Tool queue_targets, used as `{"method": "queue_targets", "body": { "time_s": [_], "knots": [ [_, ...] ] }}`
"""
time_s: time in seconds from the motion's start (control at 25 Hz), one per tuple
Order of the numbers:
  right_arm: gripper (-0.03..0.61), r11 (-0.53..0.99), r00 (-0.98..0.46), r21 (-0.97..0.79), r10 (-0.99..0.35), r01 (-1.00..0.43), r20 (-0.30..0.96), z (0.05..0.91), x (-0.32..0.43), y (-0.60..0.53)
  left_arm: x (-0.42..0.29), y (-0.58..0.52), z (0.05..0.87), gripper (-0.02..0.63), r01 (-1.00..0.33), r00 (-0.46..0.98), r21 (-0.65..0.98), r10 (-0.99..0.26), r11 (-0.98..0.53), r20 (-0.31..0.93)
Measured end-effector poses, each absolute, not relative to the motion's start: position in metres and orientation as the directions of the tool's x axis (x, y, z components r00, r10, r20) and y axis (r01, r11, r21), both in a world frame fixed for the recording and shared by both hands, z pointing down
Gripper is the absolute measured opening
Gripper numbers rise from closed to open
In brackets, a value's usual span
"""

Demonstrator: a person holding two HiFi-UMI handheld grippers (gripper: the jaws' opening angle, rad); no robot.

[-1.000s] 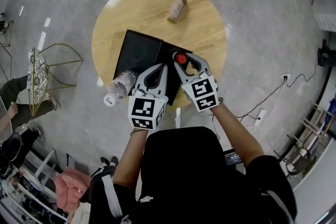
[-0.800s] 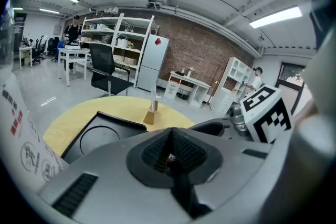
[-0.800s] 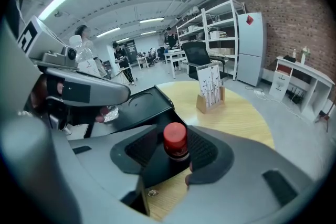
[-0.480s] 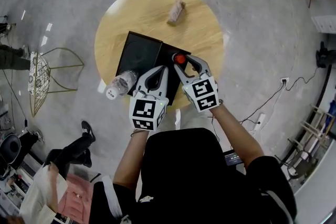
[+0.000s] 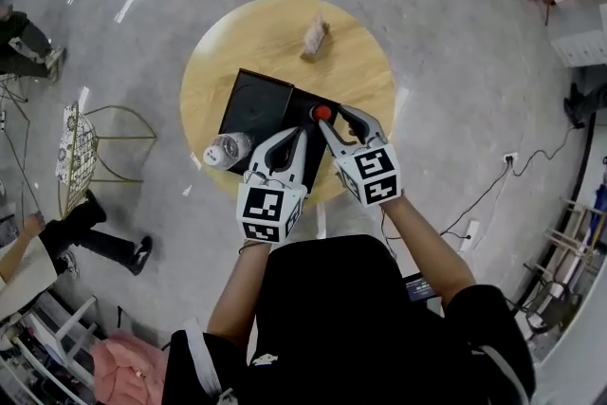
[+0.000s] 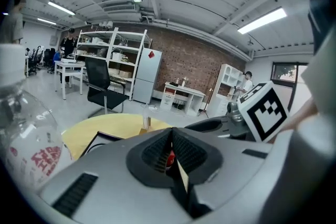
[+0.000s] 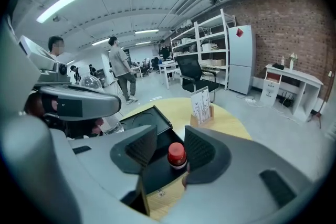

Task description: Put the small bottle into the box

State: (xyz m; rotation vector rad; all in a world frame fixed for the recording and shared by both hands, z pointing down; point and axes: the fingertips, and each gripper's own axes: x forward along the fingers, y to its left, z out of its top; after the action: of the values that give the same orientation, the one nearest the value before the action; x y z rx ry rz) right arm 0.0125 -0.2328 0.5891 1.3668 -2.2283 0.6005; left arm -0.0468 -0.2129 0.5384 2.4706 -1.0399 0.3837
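Head view: a round wooden table (image 5: 275, 33) is seen from above, with an open black box (image 5: 254, 101) set near its closer edge. Only the red cap of the small bottle (image 5: 323, 113) can be made out here, since its body is covered by the right gripper (image 5: 334, 117). The left gripper (image 5: 299, 136) is held just beside it over the box, and much of the box floor is masked by both tools. A clear water bottle (image 5: 226, 150) is noted at the box's left side, at the table edge. A card stand (image 5: 314, 37) is placed well apart, on the far side. Right gripper view: the jaws are seen spread wide, having just been opening, with the small bottle between them. It stands upright in the box's near compartment, and neither pad is seen pressing on it. Its lower half is cut off by the jaw bodies. Left gripper view: the jaws are brought together with nothing clamped between them. Only a sliver of red is glimpsed through the seam. The water bottle is cropped by the left border of this view, and its red label print is too distorted to be read. The table and box are mostly hidden behind the grey jaw housing.
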Motion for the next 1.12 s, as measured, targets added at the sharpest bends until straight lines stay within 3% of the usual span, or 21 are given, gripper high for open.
{"method": "queue_targets", "body": {
  "time_s": [0.64,1.12],
  "knots": [
    [0.023,0.354,-0.349,-0.081,-0.813,-0.932,0.466,0.507,0.016,-0.216,-0.062,-0.189,0.470,0.011,-0.723,0.689,0.218,-0.665,-0.655,0.287],
    [0.003,0.445,-0.439,-0.079,-0.811,-0.892,0.386,0.454,0.029,-0.194,-0.044,-0.177,0.416,0.011,-0.763,0.646,0.159,-0.735,-0.627,0.204]
  ]
}}
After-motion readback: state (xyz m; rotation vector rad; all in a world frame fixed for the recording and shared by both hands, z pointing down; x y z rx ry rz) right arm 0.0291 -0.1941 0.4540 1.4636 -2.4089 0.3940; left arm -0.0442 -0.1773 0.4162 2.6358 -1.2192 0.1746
